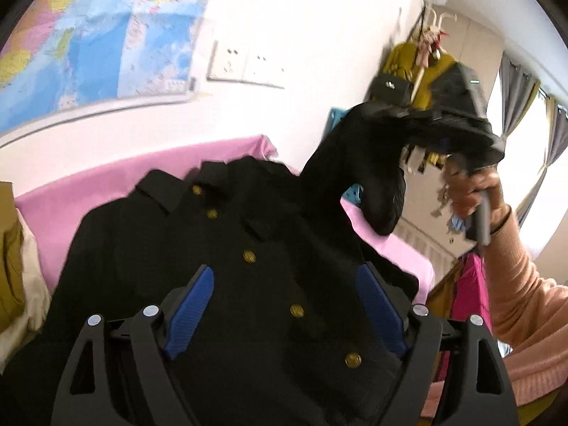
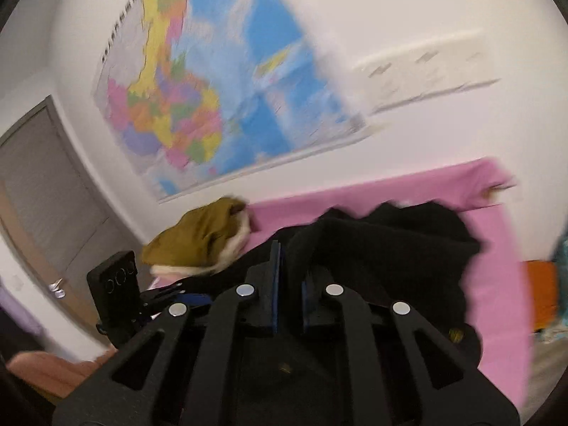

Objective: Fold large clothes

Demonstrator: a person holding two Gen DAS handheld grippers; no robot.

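Note:
A black coat (image 1: 227,248) with gold buttons lies front up on the pink bedsheet (image 1: 71,198). My left gripper (image 1: 284,280) is open just above its lower front, blue pads wide apart, holding nothing. My right gripper (image 1: 422,120) shows at the upper right of the left wrist view, shut on the coat's black sleeve (image 1: 358,174) and lifting it above the bed. In the right wrist view my right gripper (image 2: 289,273) has its pads pinched on black cloth (image 2: 372,245), with the coat spread below over the pink sheet (image 2: 497,284).
An olive and cream garment (image 2: 198,238) lies bunched at the bed's left end (image 1: 14,248). A wall map (image 1: 88,35) and wall sockets (image 1: 248,65) are behind the bed. Hanging clothes (image 1: 426,67), a window with grey curtains (image 1: 514,96) stand right. A door (image 2: 46,191) is left.

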